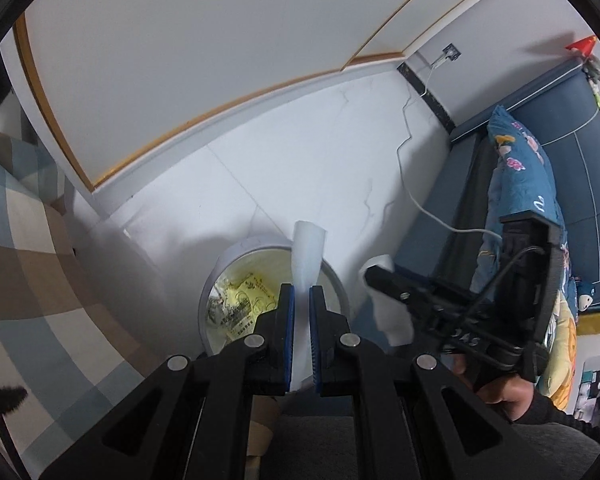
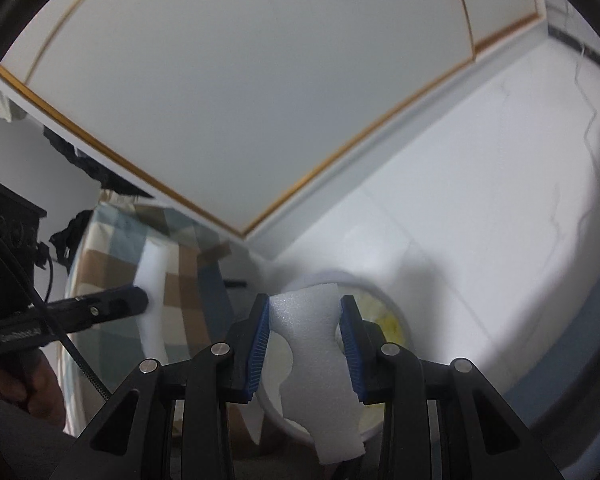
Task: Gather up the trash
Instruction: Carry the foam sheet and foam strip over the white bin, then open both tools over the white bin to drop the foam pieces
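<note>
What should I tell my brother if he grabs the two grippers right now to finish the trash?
Left gripper: shut on a white foam strip, held above the trash bin.
Right gripper: its fingers grip a torn white foam sheet, also over the bin's opening.
Bin: on the white floor, beside the checked bedding, with yellow printed wrappers already inside.
Done: both foam pieces picked up and brought to the bin.
Left: open each gripper so the foam drops in. Other trash cannot be seen from here.
</note>
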Demonstrator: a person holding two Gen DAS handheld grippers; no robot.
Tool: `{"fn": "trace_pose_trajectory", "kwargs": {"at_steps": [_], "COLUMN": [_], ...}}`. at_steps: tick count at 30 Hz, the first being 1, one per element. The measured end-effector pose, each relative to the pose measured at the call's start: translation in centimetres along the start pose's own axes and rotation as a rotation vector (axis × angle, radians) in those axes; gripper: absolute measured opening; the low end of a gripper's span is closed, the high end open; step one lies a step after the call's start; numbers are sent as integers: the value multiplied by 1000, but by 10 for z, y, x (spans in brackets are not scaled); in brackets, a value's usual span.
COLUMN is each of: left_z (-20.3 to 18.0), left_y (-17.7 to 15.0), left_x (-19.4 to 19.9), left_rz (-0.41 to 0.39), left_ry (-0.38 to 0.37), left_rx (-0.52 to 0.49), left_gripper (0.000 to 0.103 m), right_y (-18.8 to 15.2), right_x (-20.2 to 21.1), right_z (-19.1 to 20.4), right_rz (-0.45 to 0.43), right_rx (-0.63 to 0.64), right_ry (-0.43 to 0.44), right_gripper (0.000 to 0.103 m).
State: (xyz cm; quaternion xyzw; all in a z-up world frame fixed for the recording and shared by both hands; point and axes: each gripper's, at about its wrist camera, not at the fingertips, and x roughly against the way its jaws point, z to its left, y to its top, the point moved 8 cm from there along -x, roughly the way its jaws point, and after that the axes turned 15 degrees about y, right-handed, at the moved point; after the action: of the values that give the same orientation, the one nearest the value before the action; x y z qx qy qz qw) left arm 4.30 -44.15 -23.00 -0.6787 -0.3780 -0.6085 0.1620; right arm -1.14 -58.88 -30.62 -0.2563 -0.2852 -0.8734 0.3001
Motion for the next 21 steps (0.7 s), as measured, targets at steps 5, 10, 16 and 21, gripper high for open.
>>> {"fn": "trace_pose_trajectory", "kwargs": {"at_steps": [5,10,16,21], "left_z": [1,2,2,2], "left_y": [-3,-6,-10,-15], "left_x": [-12,-25,-32,-40], "left_rz": [35,68,97,137], "left_ry": [-1,5,37,45], "left_rx": [7,-2,-15,-28], "left_gripper": [3,3,3,3], "right_y": [-19,-37,-50,-48], "right_x": [-30,-56,-58,-48], "right_z": [-14,-22,-30,-39], "right_rz": [86,164,187,154], "right_rx": [-65,-113,-151,-177], "right_ry": [40,66,58,22], "right_gripper": [34,37,54,56]}}
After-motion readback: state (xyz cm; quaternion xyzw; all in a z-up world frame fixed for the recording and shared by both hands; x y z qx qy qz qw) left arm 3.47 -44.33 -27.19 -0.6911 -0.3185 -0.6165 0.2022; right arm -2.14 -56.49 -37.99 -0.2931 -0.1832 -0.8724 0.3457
